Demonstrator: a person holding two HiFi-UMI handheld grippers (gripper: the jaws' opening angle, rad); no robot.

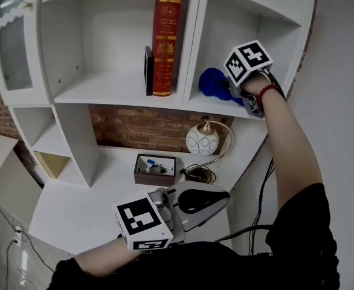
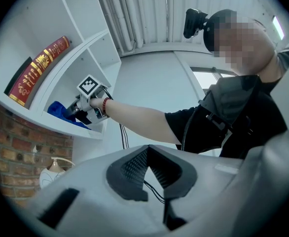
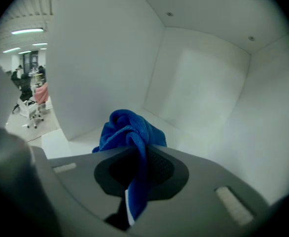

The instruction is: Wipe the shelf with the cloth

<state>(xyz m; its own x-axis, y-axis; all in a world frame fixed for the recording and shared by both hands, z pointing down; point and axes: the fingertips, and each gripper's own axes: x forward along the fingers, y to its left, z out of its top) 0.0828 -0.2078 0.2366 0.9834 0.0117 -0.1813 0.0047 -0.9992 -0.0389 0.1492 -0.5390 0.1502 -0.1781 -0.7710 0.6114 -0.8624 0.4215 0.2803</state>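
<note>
A blue cloth (image 1: 211, 82) lies bunched on the white shelf (image 1: 202, 105) in the upper right compartment. My right gripper (image 1: 230, 90) reaches into that compartment and is shut on the blue cloth. In the right gripper view the cloth (image 3: 129, 131) hangs pinched between the jaws of the right gripper (image 3: 137, 171), its bulk resting on the shelf floor (image 3: 78, 138). My left gripper (image 1: 220, 197) hangs low over the desk, away from the shelf. In its own view the left gripper (image 2: 157, 181) looks shut on nothing. That view also catches the cloth (image 2: 59, 110) from below.
A red book (image 1: 166, 44) and a thin black book (image 1: 148, 70) stand in the neighbouring compartment. Below, on the desk, are a round white lamp (image 1: 202, 141), a dark box (image 1: 154, 170) of small items and cables (image 1: 196, 174). A glass cabinet door (image 1: 12, 41) is at far left.
</note>
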